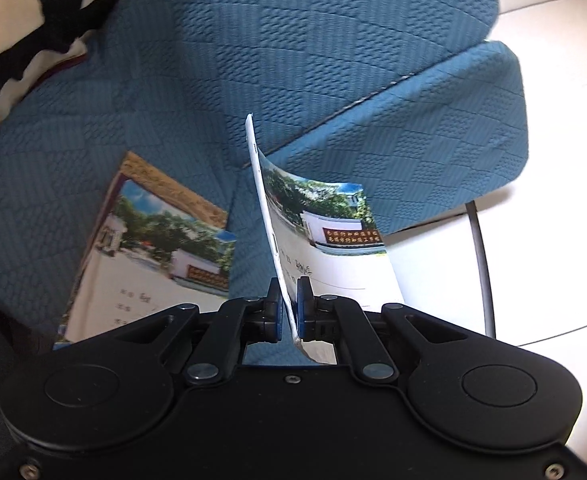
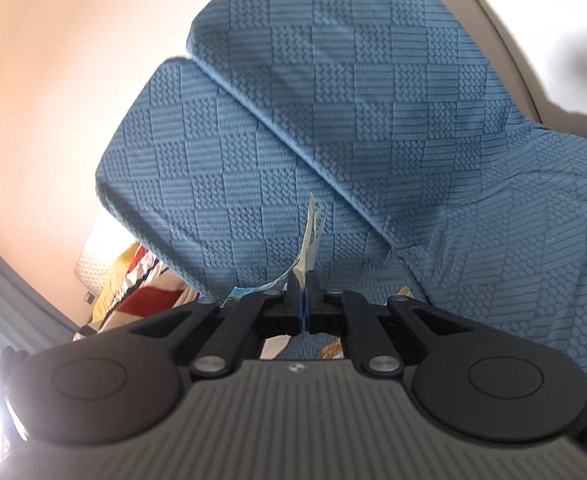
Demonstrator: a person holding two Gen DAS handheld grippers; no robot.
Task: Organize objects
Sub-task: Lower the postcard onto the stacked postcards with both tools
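My left gripper [image 1: 289, 292] is shut on a thin booklet [image 1: 321, 232] with a photo of a white wall and trees on its cover. It stands on edge between the blue pads and curves off to the right. A second booklet [image 1: 149, 248] with the same cover photo lies flat on the blue sofa seat [image 1: 93, 128], down to the left. My right gripper [image 2: 304, 286] is shut on another thin booklet [image 2: 313, 224], seen edge-on, rising from the jaws in front of the blue cushions [image 2: 333, 120].
A white cushion with black trim [image 1: 17, 40] leans at the sofa's back left. A dark thin metal leg [image 1: 481, 256] and white tiled floor [image 1: 553, 80] lie to the right. A colourful patterned cloth [image 2: 133, 284] shows below the blue cushion on the left.
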